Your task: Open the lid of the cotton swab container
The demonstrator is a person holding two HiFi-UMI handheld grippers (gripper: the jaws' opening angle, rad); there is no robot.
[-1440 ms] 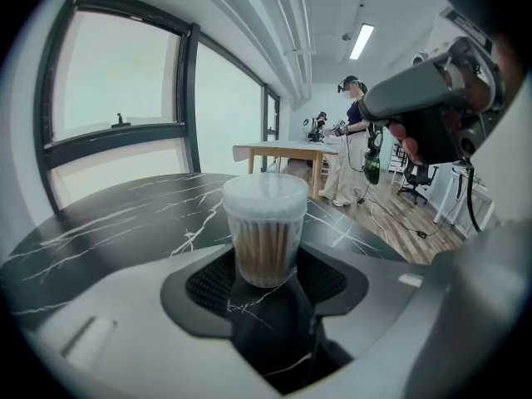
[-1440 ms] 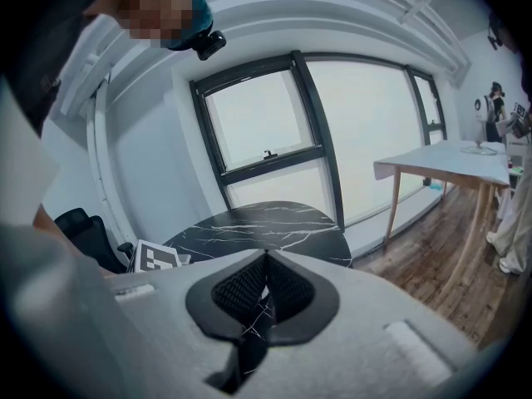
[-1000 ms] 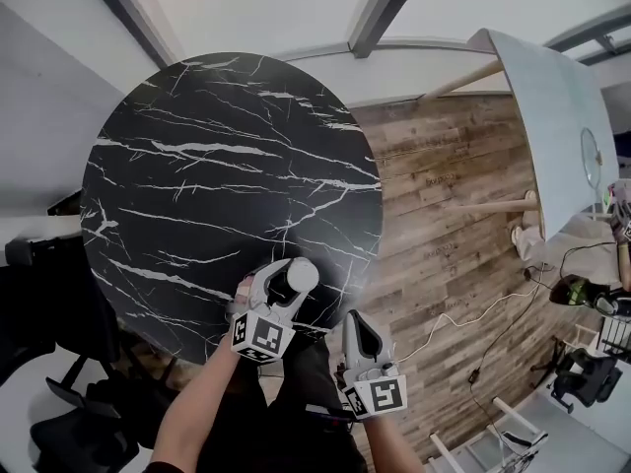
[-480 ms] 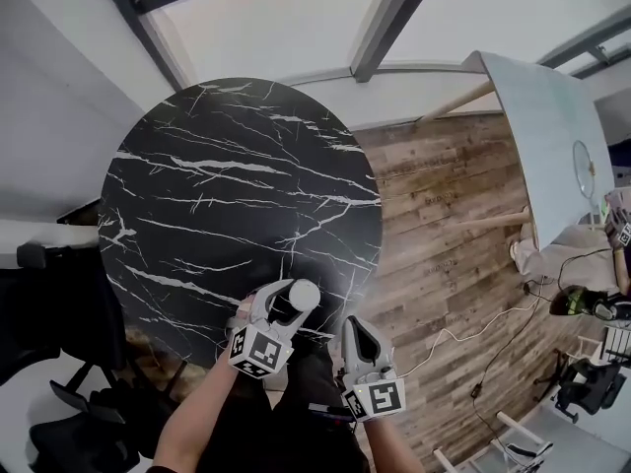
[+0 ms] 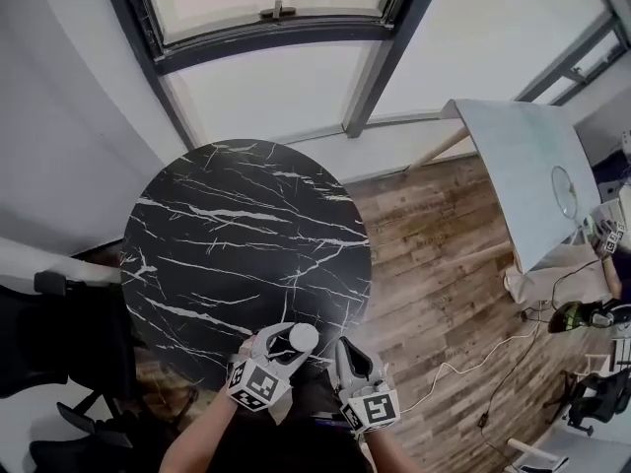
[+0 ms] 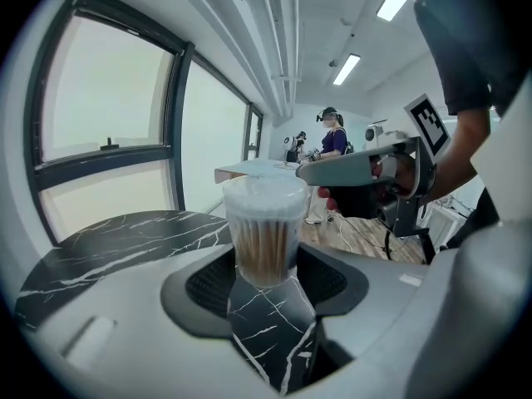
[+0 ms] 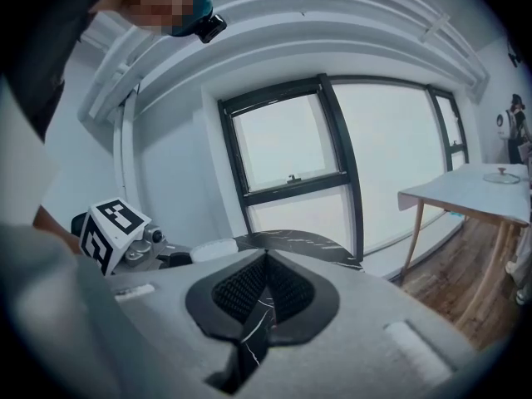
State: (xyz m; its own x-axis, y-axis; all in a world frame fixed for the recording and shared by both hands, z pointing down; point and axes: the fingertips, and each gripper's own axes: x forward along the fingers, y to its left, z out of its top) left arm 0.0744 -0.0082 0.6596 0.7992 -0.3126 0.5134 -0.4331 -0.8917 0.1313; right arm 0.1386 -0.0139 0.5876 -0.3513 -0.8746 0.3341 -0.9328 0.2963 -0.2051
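The left gripper (image 5: pixel 288 343) had its jaws spread wide around the clear cotton swab container (image 6: pixel 264 227), pads pressed on its sides and the container upright. The white lid (image 6: pixel 264 194) was still seated on top. Compared with a second earlier, both grippers had come up together, and the container now seemed to hang above the near edge of the round black marble worktop (image 5: pixel 246 235) rather than stand on it, though the gap beneath could not be made out for certain. The right gripper (image 5: pixel 352 355) had its jaws pressed together with nothing between them. It sat just to the right of the container, its tip close to lid height but not touching. The lid looked steadied for removal, so the right jaws probably needed to open before gripping it.
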